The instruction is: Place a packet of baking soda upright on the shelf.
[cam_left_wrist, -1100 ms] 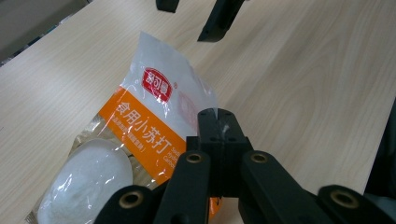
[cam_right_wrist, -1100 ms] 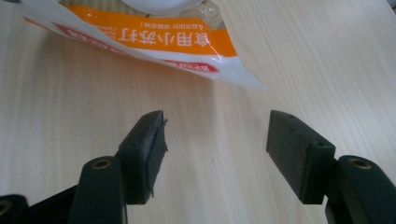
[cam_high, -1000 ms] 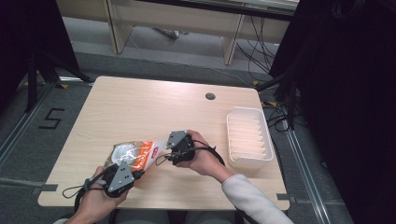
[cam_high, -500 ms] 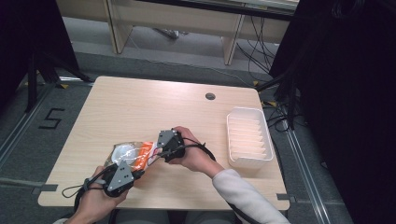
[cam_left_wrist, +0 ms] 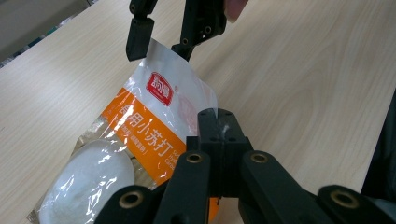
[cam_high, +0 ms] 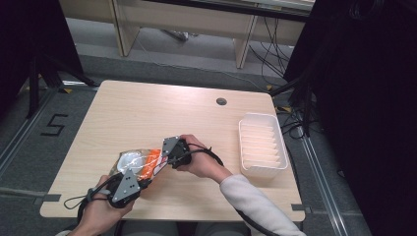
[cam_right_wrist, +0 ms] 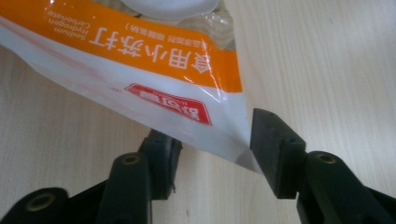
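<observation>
Two claws at one bag [cam_high: 142, 164]: left claw [cam_left_wrist: 219, 140] clamped on its edge, right claw [cam_right_wrist: 210, 149] apart astride its corner.

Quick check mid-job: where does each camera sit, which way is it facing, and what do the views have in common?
High view: above the person's side, looking forward and down on the table; both hands, left claw, right claw and tray show.
Left gripper view: rides the left claw, whose jaws are shut on the bag's edge; the right claw shows beyond.
Right gripper view: rides the right claw, jaws open around the bag's corner.
Shared: the orange-and-white bag.
</observation>
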`<state>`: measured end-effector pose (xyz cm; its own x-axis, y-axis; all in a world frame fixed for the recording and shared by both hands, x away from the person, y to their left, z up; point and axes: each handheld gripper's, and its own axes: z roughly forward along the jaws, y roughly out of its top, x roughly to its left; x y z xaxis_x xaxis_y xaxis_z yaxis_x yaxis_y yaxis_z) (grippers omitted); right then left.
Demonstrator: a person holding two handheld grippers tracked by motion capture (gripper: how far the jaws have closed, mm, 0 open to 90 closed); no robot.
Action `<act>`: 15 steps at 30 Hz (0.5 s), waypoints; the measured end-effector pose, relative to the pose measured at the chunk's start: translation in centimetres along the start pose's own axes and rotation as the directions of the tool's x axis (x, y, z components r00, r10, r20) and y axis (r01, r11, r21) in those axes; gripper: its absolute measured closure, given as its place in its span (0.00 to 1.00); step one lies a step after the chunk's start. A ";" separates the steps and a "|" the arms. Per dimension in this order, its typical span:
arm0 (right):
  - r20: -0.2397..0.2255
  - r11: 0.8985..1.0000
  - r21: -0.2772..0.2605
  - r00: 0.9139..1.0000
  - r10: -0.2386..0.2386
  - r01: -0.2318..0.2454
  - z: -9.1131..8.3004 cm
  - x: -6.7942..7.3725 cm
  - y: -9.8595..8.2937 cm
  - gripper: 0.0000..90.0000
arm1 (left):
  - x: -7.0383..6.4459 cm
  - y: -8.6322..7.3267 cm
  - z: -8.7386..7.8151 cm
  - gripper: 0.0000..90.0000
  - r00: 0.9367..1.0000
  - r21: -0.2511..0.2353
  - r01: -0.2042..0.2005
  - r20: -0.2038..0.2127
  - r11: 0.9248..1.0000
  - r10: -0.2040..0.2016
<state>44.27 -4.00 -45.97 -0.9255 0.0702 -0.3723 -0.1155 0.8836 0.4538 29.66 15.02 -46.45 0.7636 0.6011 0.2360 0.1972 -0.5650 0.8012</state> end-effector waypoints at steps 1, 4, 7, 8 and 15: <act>-0.012 1.000 0.007 1.000 0.010 -0.010 0.1 0.0 0.1 0.65 | 0.0 -0.1 0.0 1.00 1.000 0.003 0.010 0.006 1.000 -0.010; -0.025 1.000 0.022 1.000 0.004 -0.004 0.3 0.1 0.1 0.74 | 0.0 -0.1 -0.2 1.00 1.000 -0.007 0.003 -0.009 1.000 -0.003; -0.013 0.999 0.018 0.999 -0.039 0.039 0.5 0.0 0.2 0.84 | -0.1 -0.1 -0.2 1.00 1.000 -0.020 0.014 -0.008 1.000 -0.015; -0.022 1.000 0.022 1.000 -0.019 0.020 0.4 0.0 0.1 0.90 | 0.0 -0.1 -0.3 1.00 1.000 -0.014 -0.002 -0.011 1.000 0.001; -0.049 0.999 0.023 0.998 -0.037 0.039 -0.3 -0.3 0.4 1.00 | 0.0 -0.1 -1.0 1.00 0.999 -0.047 0.024 -0.036 0.999 -0.026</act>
<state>44.40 -3.85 -45.41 -0.9369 0.0144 -0.3493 -0.1428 0.8961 0.4202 29.00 15.67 -45.98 0.7357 0.6354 0.2345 0.1865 -0.5229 0.8318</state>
